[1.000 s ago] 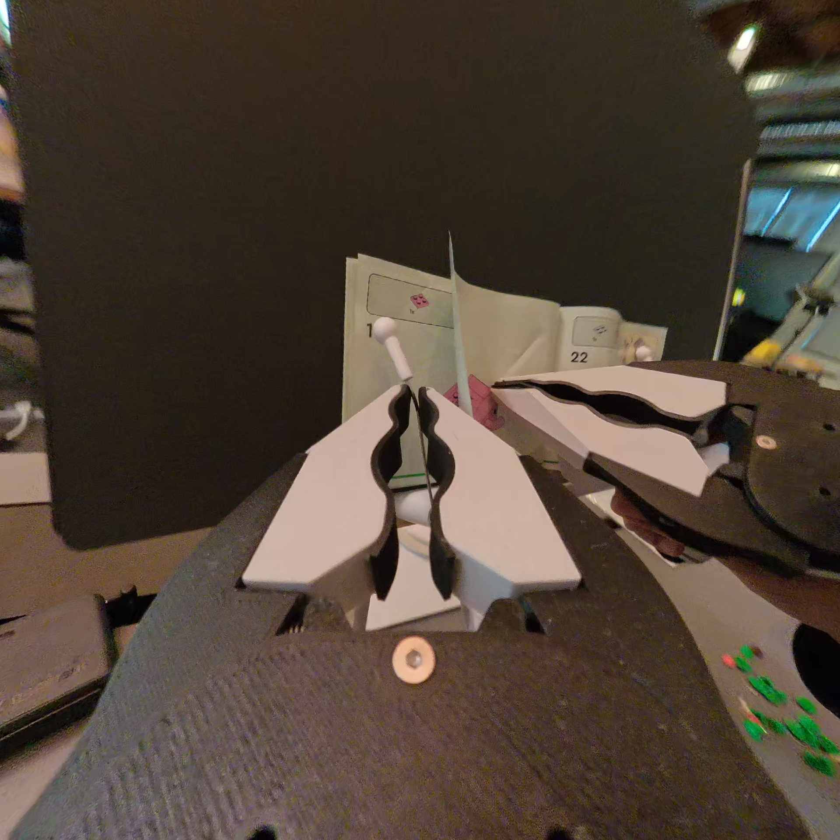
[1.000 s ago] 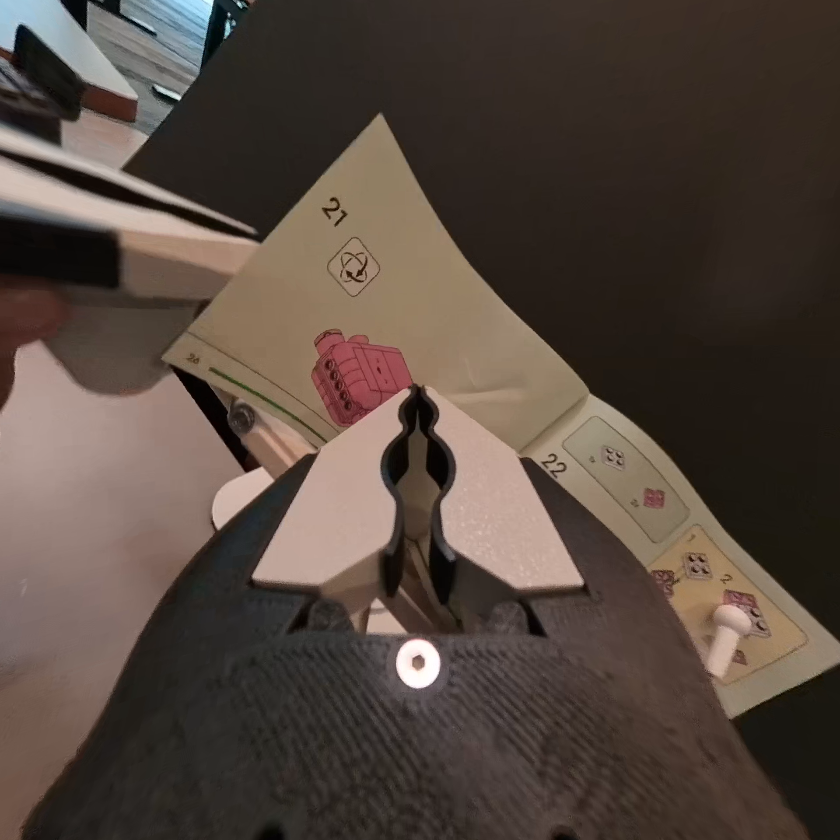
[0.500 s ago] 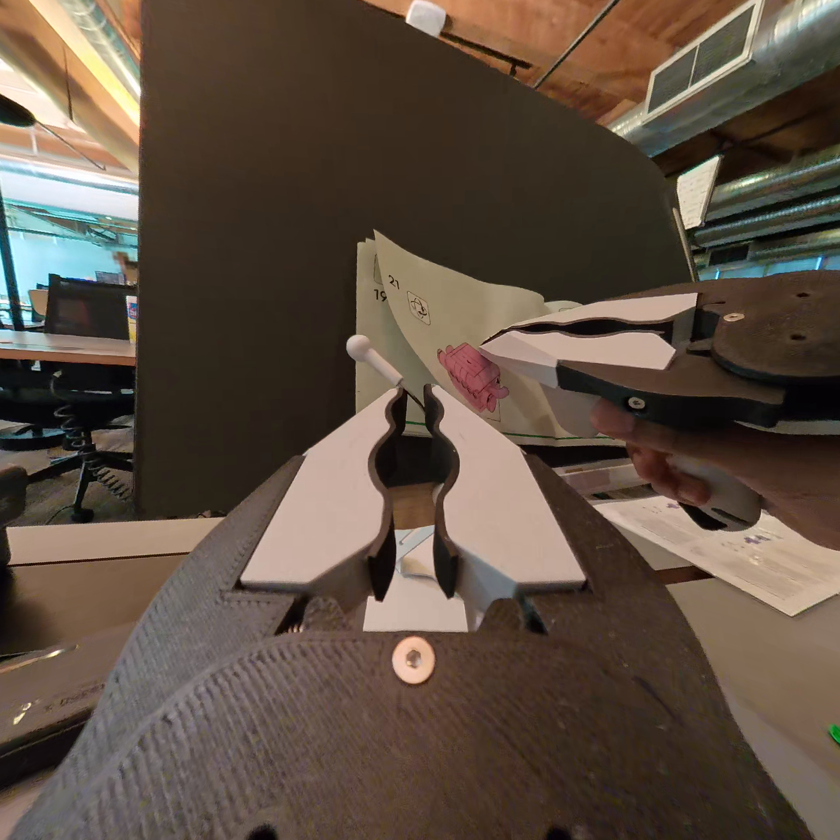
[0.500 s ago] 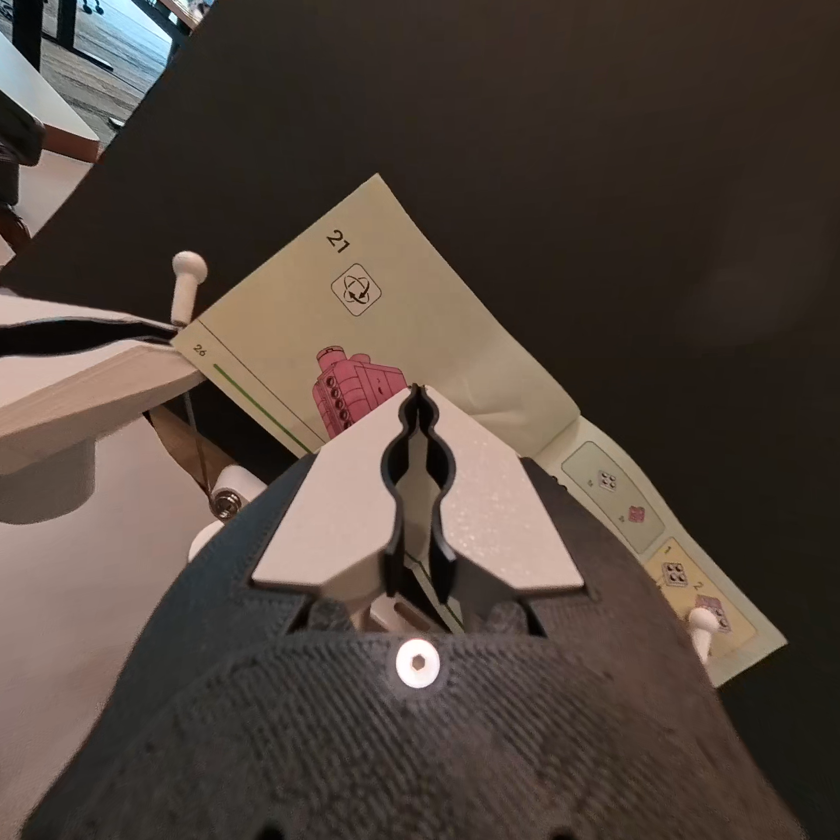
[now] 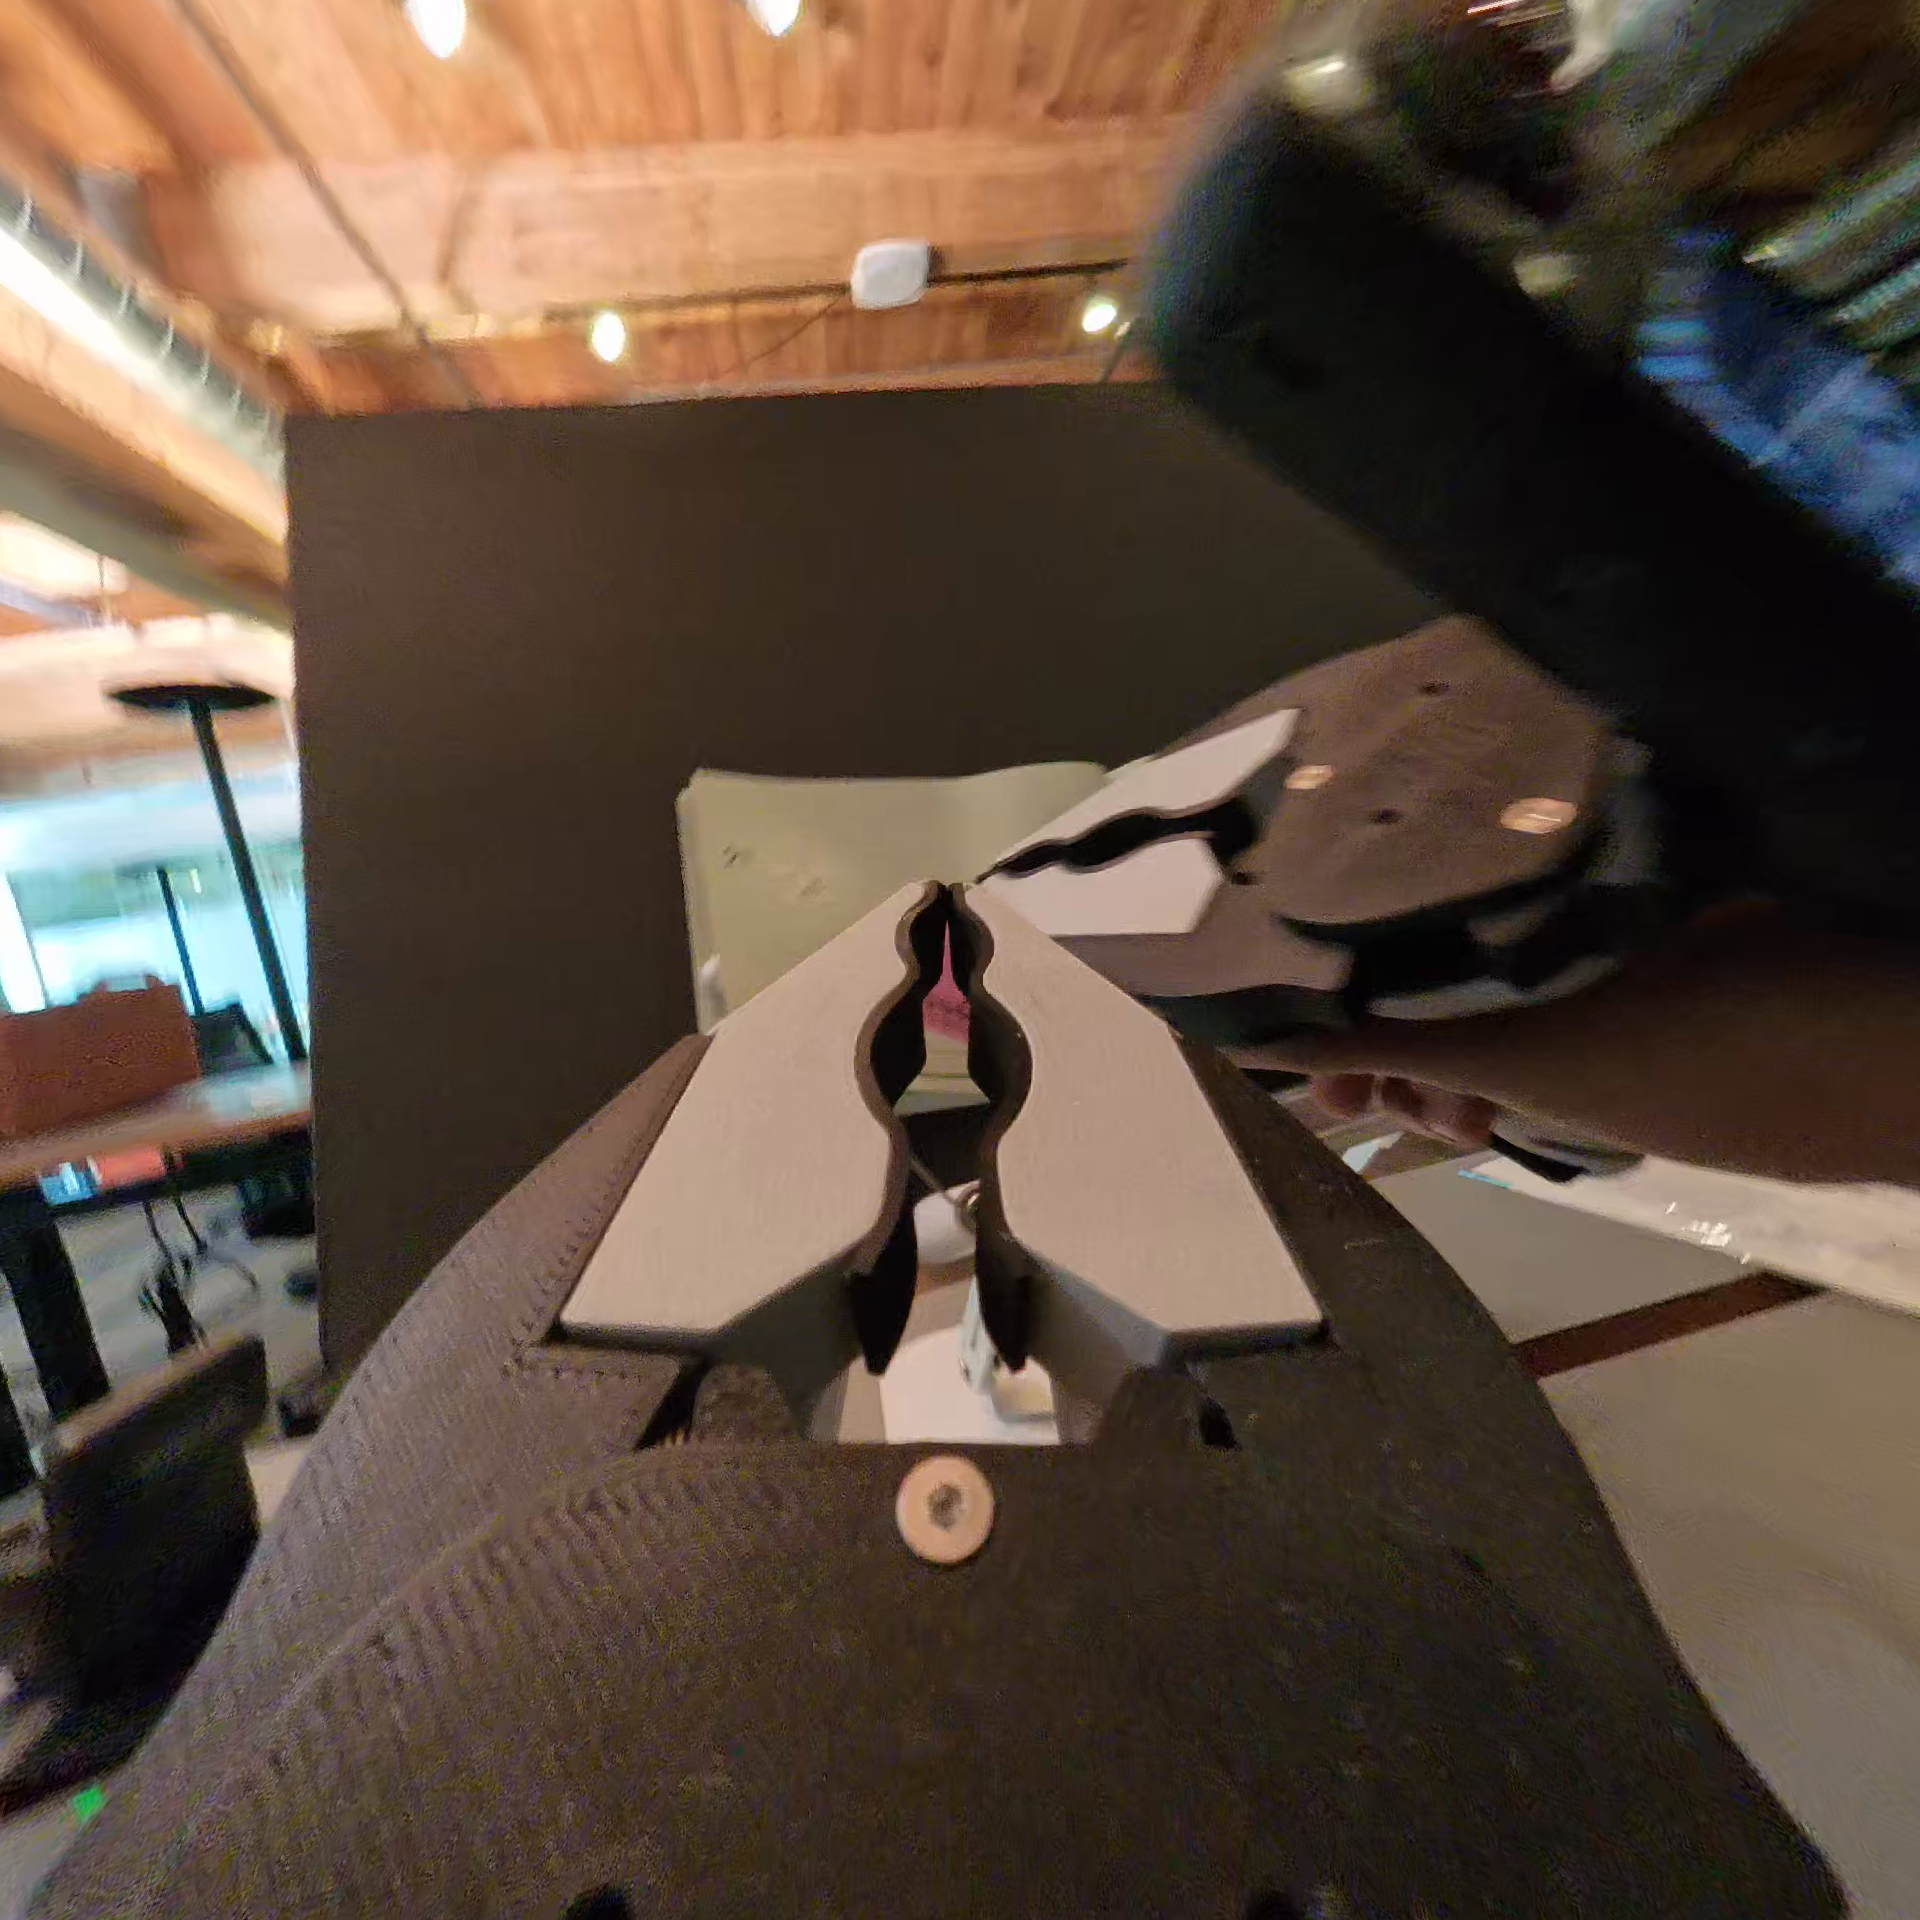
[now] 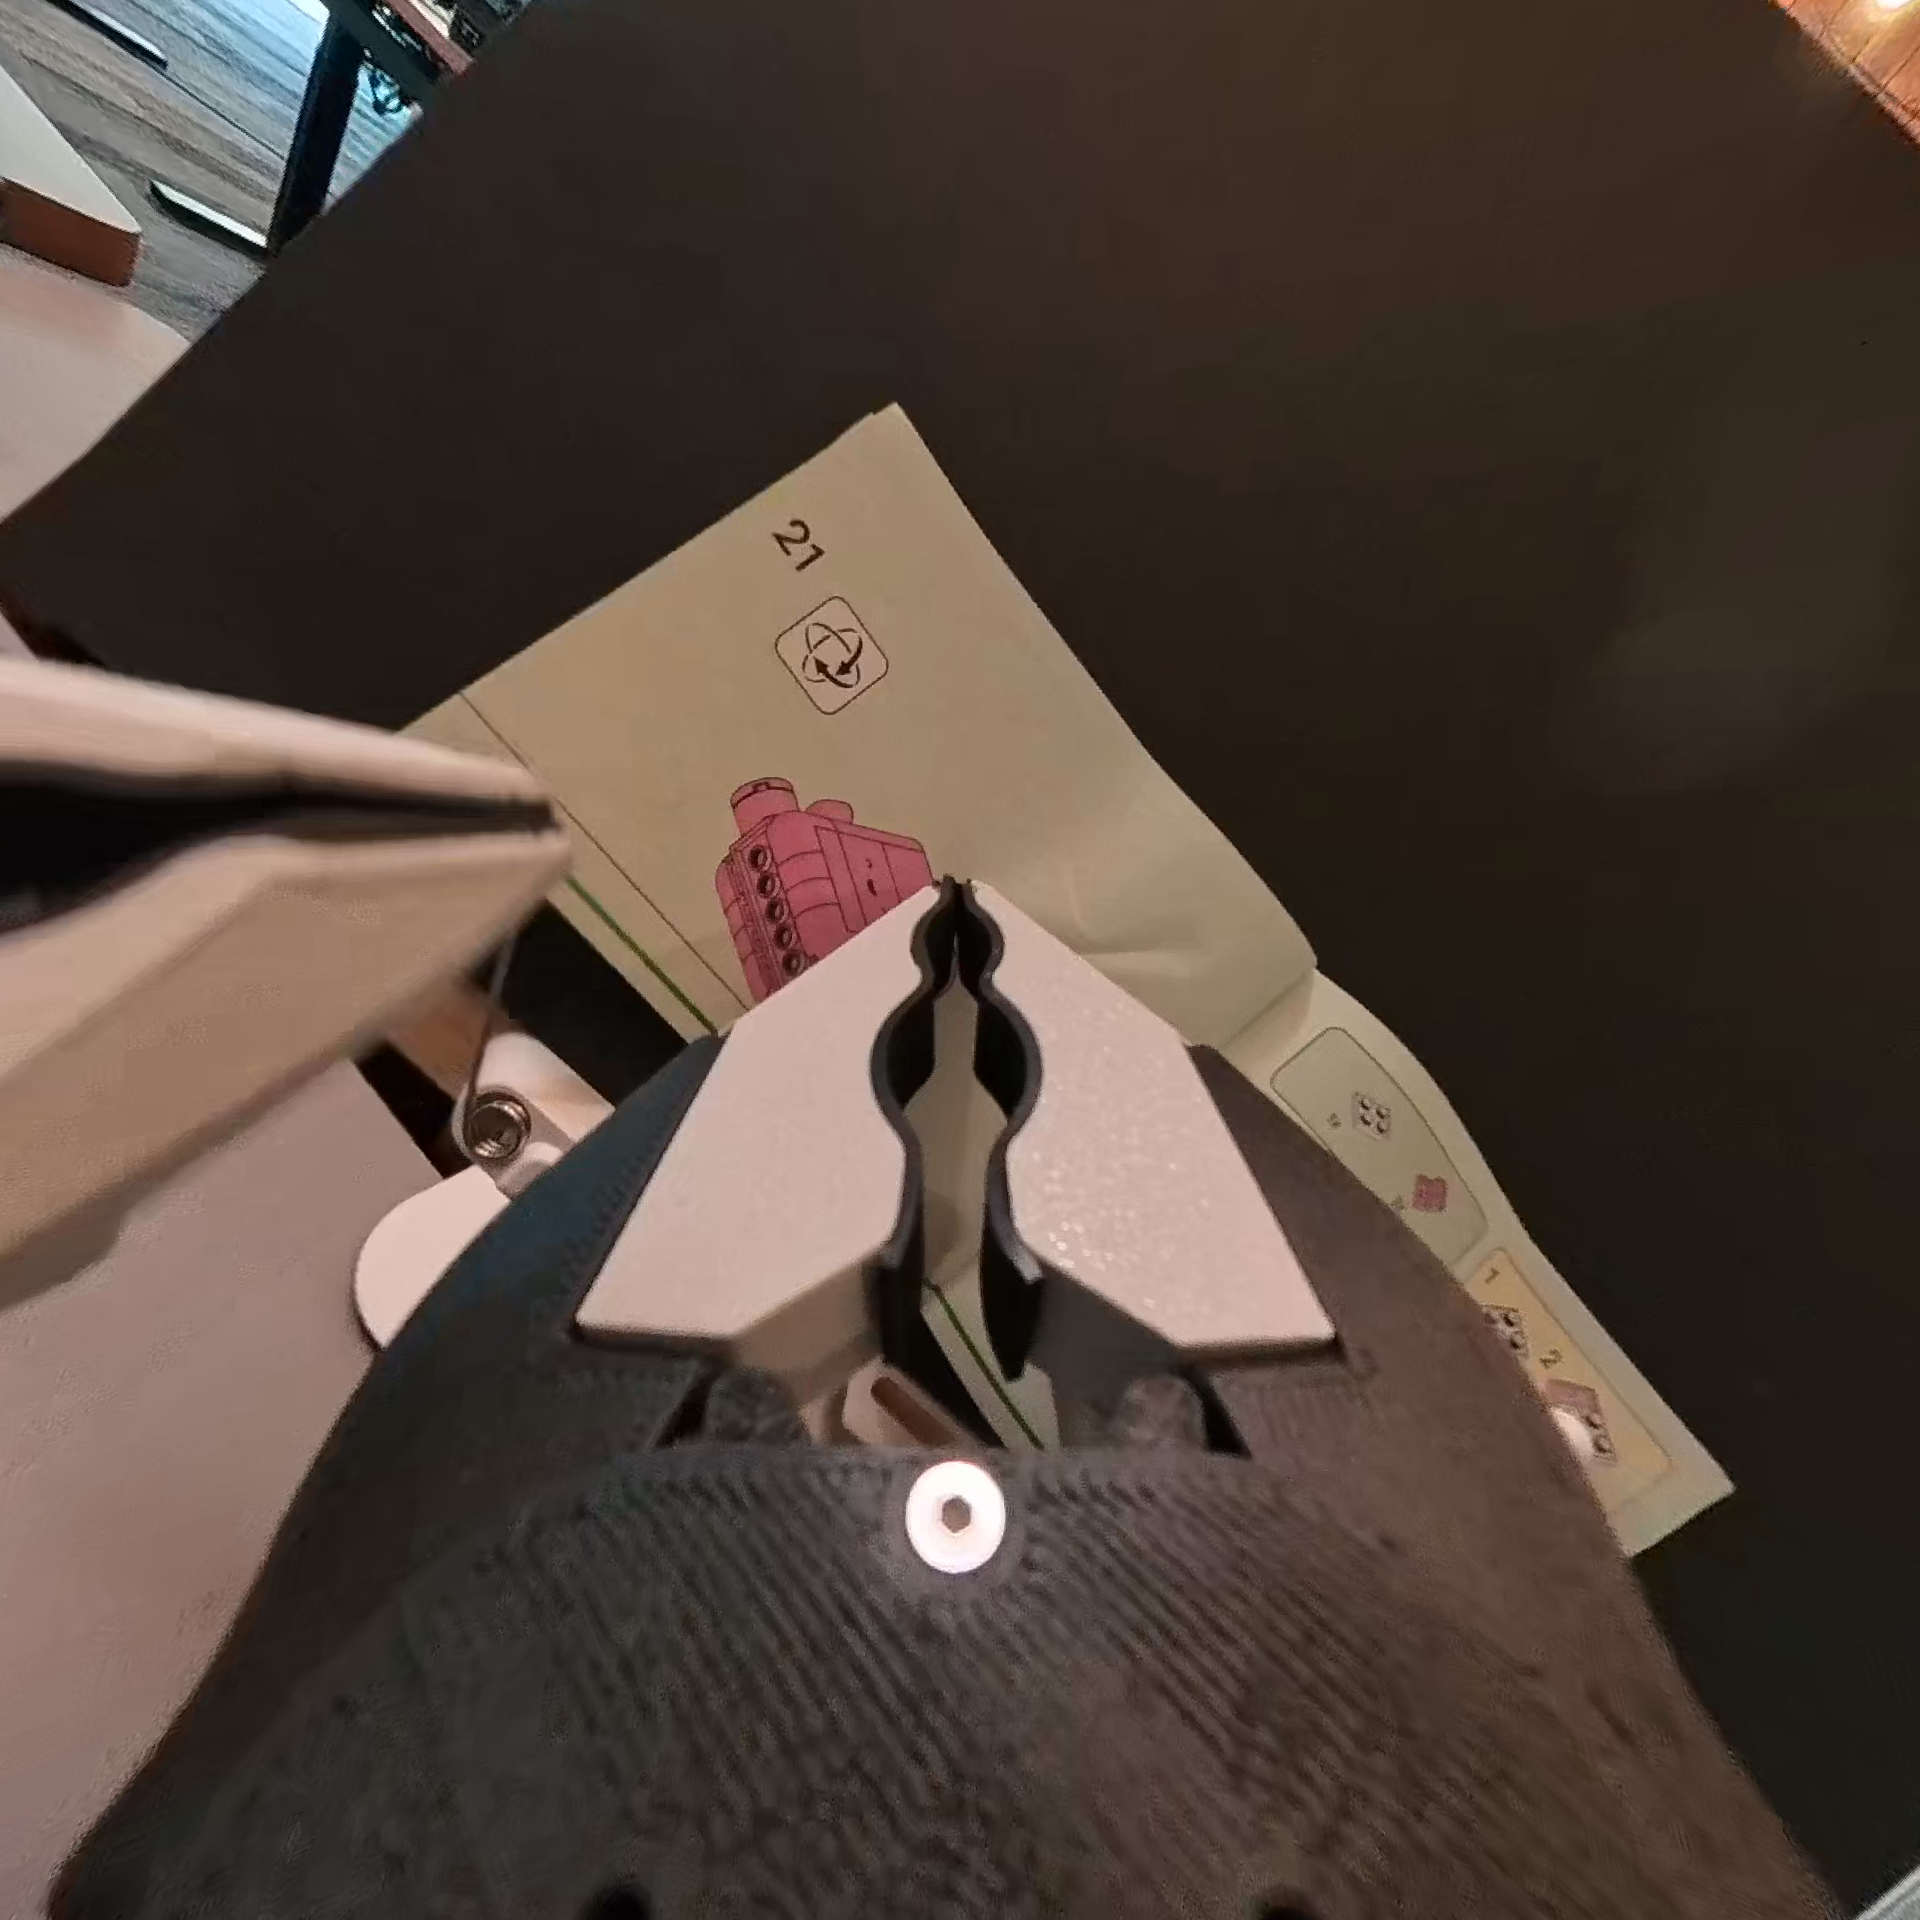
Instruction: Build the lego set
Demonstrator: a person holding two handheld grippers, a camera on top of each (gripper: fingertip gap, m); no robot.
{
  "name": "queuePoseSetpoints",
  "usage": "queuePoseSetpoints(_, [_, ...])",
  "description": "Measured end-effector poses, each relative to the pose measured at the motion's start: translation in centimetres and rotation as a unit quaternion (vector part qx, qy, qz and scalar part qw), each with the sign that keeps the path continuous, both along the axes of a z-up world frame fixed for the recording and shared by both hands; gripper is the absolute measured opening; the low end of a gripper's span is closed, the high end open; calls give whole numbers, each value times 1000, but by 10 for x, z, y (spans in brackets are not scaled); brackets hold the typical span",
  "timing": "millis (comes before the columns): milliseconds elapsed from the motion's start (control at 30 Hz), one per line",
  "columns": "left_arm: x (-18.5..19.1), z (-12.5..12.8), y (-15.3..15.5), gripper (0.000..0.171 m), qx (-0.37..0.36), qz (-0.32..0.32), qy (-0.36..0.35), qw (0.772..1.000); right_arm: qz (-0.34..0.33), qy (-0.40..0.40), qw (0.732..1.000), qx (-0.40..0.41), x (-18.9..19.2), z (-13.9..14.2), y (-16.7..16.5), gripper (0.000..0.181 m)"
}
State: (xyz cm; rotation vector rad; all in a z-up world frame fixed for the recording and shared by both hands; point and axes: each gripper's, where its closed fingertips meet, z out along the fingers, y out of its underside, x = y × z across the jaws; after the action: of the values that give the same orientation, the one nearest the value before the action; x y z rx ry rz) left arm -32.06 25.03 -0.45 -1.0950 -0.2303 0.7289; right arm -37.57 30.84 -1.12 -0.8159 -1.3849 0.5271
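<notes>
The pale green instruction booklet [image 6: 831, 748] stands open on a white stand [image 6: 416, 1257] against a dark panel [image 6: 1351, 416]. It also shows in the left wrist view [image 5: 831, 831]. My right gripper [image 6: 958, 888] is shut at the lower edge of a curled page that bears a pink model picture. My left gripper [image 5: 948, 894] is shut on the stand's thin wire page holder [image 6: 488, 997], which runs down to a screw [image 6: 488, 1122]. The two gripper tips almost touch. The left gripper [image 6: 540, 831] enters the right wrist view from the left. No loose bricks are in view.
The dark panel [image 5: 520, 727] rises right behind the booklet. A hand [image 5: 1558, 1070] holds the right gripper [image 5: 1049, 868]. Papers [image 5: 1662, 1226] lie on the table [image 5: 1714, 1455] to the right. A dark object [image 5: 145, 1455] sits at the left edge. One gripper's finger ends stand about 8 centimeters off the other's.
The left gripper has tilted up and closed in on the right gripper's tips. The wire holder's white knob has gone out of sight. The curled page has swung further over.
</notes>
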Motion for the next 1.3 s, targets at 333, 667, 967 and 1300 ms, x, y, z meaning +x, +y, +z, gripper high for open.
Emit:
queuePoseSetpoints(333, [-50,-44,6,38,-23,-18,-171,985,42,-9,996,-78,6,9,-1,0])
queuePoseSetpoints(667, [-55,-49,9,29,-30,-12,-191,981,73,-51,993,-81,-3,-5,-11,0])
queuePoseSetpoints(967, [-45,-48,15,0,-21,-83,-217,972,17,-12,998,-66,0,7,5,0])
queuePoseSetpoints(1300, [-27,-44,17,0,-68,-44,-89,993,93,-41,994,-38,5,-8,-21,0])
